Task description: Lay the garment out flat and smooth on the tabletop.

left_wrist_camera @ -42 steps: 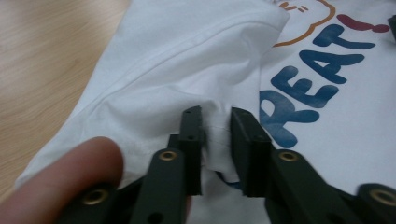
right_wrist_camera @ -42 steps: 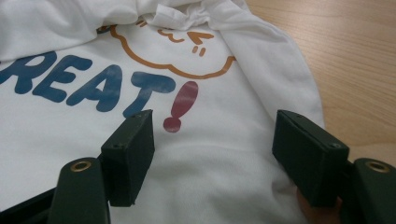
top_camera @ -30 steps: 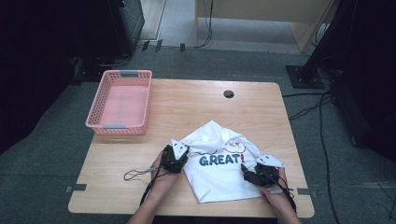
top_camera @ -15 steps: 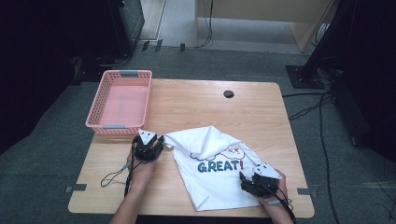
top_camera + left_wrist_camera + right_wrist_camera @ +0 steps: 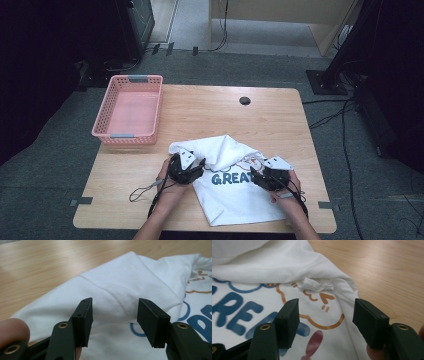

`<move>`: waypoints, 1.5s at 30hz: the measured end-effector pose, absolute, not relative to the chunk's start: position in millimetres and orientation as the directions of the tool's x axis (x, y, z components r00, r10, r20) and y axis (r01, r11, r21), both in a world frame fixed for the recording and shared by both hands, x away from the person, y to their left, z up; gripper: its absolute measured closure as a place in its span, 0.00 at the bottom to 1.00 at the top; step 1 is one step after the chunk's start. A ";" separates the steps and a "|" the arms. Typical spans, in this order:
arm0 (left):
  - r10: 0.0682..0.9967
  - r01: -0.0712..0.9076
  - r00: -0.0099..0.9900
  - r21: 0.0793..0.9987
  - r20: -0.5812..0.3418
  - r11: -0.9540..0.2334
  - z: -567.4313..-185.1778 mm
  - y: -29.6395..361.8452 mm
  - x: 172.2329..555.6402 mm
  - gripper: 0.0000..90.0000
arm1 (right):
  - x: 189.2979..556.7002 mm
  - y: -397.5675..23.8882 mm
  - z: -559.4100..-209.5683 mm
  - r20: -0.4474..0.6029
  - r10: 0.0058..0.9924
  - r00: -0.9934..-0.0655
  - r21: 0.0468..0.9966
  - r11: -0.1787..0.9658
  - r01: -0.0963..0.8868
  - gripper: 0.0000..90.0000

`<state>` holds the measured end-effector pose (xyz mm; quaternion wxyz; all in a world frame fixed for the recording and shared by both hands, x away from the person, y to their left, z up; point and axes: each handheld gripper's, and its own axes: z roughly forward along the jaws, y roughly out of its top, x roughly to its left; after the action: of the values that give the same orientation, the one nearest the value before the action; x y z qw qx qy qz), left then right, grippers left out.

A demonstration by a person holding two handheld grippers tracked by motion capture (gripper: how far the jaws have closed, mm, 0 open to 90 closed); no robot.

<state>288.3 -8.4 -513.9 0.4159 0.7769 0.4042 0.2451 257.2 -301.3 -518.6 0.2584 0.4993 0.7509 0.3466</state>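
Note:
A white T-shirt (image 5: pixel 227 172) with blue "GREAT" lettering lies partly folded on the near half of the wooden table (image 5: pixel 210 110). My left gripper (image 5: pixel 186 167) rests at the shirt's left edge, open, its jaws above a raised fold of white cloth (image 5: pixel 117 287) with nothing between them (image 5: pixel 113 315). At the shirt's right edge my right gripper (image 5: pixel 267 176) is open too. Its jaws (image 5: pixel 325 320) hover over the orange and red print (image 5: pixel 319 322), close to a bunched bit of fabric (image 5: pixel 313 284).
A pink plastic basket (image 5: pixel 129 109) stands at the table's left back, with nothing in it. A small black round object (image 5: pixel 244 100) lies near the far edge. Black cables (image 5: pixel 142 192) trail from both grippers toward the near edge.
The left gripper moved right, back onto the shirt's left edge. The right gripper shifted slightly up toward the print. The shirt's upper part is folded over more.

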 end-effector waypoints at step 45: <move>0.888 0.473 0.447 0.872 -0.111 -0.129 -500.6 27.3 324.4 0.98 | 298.7 -218.9 -508.6 0.016 0.772 -0.636 0.780 0.389 0.491 0.96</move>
<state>324.4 27.3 -500.6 0.4585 0.7163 0.4748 0.2264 298.7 -218.9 -508.6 0.1781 0.3877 0.8140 0.3942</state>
